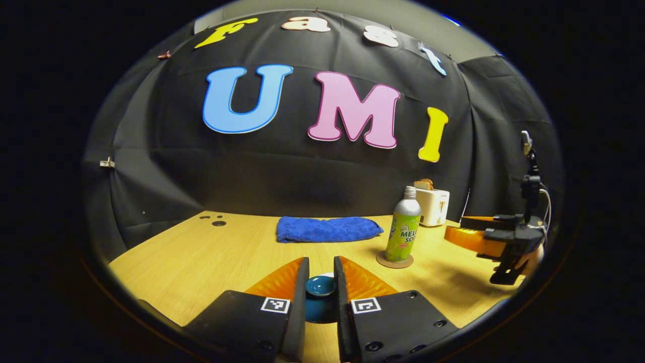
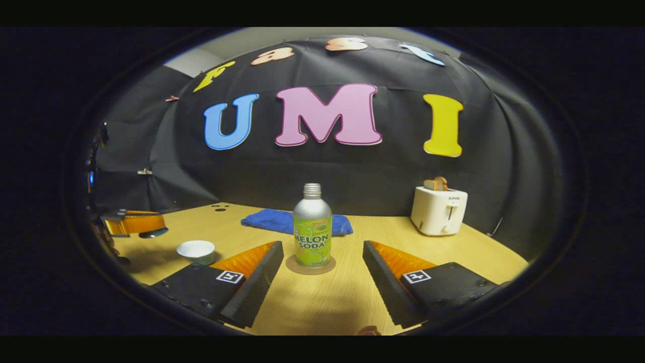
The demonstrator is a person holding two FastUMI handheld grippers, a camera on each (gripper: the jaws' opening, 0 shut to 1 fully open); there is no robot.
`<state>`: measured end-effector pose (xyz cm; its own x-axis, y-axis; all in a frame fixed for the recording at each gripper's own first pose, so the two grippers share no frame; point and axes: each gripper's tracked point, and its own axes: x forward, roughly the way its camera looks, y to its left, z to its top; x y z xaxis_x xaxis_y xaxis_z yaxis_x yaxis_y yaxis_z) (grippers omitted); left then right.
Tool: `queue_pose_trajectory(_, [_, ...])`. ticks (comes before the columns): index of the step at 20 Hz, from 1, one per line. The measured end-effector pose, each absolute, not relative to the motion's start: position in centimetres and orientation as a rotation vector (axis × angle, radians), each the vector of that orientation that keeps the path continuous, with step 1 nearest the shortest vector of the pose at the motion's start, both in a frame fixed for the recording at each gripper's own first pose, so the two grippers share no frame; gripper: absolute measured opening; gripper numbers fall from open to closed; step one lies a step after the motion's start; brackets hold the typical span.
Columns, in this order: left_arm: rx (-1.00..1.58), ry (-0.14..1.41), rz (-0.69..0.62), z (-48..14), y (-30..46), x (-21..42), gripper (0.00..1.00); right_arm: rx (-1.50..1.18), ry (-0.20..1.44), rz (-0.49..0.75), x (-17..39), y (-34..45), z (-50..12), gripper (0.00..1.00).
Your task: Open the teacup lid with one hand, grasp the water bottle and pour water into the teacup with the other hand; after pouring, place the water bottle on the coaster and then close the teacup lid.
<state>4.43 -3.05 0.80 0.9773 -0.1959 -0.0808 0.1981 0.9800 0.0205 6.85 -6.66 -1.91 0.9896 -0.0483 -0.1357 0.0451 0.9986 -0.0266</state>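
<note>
My left gripper [image 1: 321,262] is shut on the knob of the dark blue teacup lid [image 1: 320,286]. In the right gripper view this left gripper [image 2: 136,223] holds the lid above the table at the far left. The white-lined teacup [image 2: 195,250] stands uncovered on the table to its right. The green and silver water bottle [image 2: 312,229] stands upright on the round coaster [image 2: 297,267]. My right gripper [image 2: 322,245] is open, its fingers on either side of the bottle and a little short of it. In the left gripper view, the right gripper [image 1: 453,227] hovers right of the bottle [image 1: 403,227].
A folded blue towel [image 1: 327,229] lies at the back of the wooden table [image 1: 201,262]. A white toaster [image 2: 438,209] holding toast stands at the back right. A black stand with cables [image 1: 530,186] rises behind the right gripper.
</note>
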Motion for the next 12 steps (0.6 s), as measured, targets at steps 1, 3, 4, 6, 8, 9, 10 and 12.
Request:
queue_pose_trajectory(1, [0.025, 0.090, -0.211, 0.3, -3.8, 5.2, 0.30, 0.007, 0.139, -0.035, 6.2, -6.5, -2.0, 0.98])
queue_pose_trajectory(3, [0.015, 0.108, -0.213, -0.4, -4.2, 6.5, 0.30, 0.043, 0.137, -0.025, 5.0, -6.7, -2.4, 0.98])
queue_pose_trajectory(4, [0.017, 0.119, -0.208, -0.9, -4.2, 7.2, 0.33, 0.041, 0.133, -0.034, 4.5, -7.0, -2.7, 0.98])
queue_pose_trajectory(6, [0.036, 0.140, -0.196, -1.8, -4.1, 8.3, 0.30, 0.008, 0.143, -0.052, 3.8, -7.8, -3.5, 0.98])
queue_pose_trajectory(8, [0.040, 0.163, -0.211, -2.5, -4.7, 9.1, 0.30, -0.018, 0.167, -0.051, 3.4, -8.1, -4.1, 0.99])
queue_pose_trajectory(9, [0.034, 0.173, -0.219, -2.9, -5.1, 9.4, 0.30, -0.015, 0.164, -0.045, 3.4, -8.0, -4.1, 1.00])
queue_pose_trajectory(10, [0.031, 0.186, -0.223, -3.3, -5.4, 9.7, 0.30, -0.006, 0.159, -0.031, 3.4, -7.6, -4.0, 1.00])
queue_pose_trajectory(12, [0.043, 0.203, -0.213, -4.0, -5.5, 10.1, 0.30, 0.007, 0.162, 0.000, 3.3, -7.0, -4.2, 1.00])
